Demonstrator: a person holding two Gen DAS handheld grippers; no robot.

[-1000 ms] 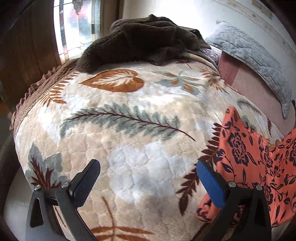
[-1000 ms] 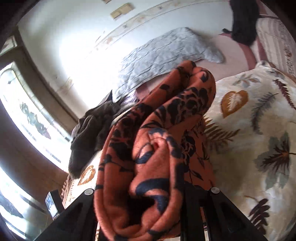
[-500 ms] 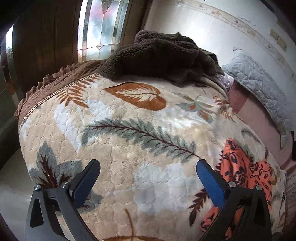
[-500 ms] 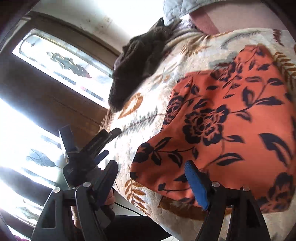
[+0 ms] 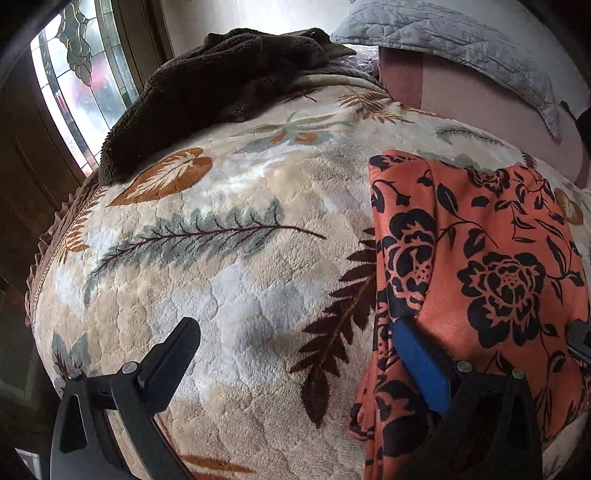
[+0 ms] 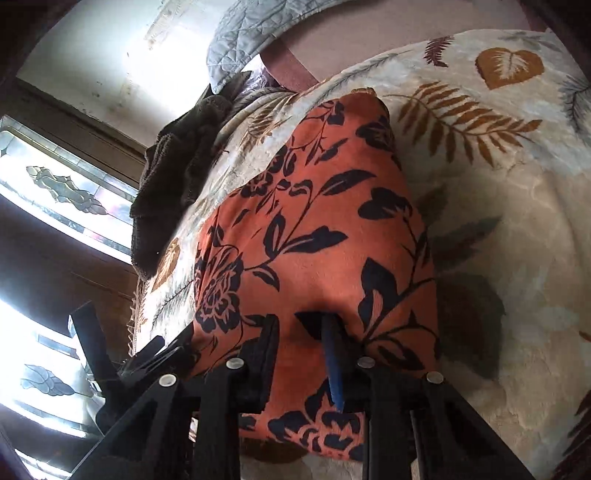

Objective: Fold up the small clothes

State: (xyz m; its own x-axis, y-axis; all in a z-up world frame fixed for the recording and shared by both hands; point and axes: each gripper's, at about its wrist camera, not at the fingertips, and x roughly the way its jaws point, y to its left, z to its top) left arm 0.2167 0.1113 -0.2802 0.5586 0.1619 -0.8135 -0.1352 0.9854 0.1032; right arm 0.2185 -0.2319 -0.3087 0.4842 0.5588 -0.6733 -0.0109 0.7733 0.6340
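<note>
garment: orange cloth with black flower print [image 5: 480,266], lies on the leaf-pattern blanket [image 5: 229,258]; fills the right half of the left wrist view, centre of the right wrist view [image 6: 317,236]
garment shape: folded over, doubled edge along its left side in the left wrist view; lower edge bunched near the frame bottom
left gripper: [image 5: 299,365] jaws spread wide; black finger at lower left over bare blanket, blue-padded finger [image 5: 421,362] at lower right lying on the garment's left edge; nothing pinched between them
right gripper: [image 6: 303,354] bottom centre of its view, jaws narrowed with garment fabric bunched between them; cloth puckers at the blue pad [image 6: 332,362]; reads as clamped on the near edge
right gripper in other view: small dark part at the right edge of the left wrist view, on the garment
blanket: cream plush, brown and grey-green leaves, covers the bed
dark brown fleece throw: [image 5: 221,85] heaped at upper centre-left of the left wrist view, on the blanket's far end; well apart from the garment
grey quilted pillow: [image 5: 443,33] top right, against the wall
window: [image 5: 74,81] patterned glass, upper left
</note>
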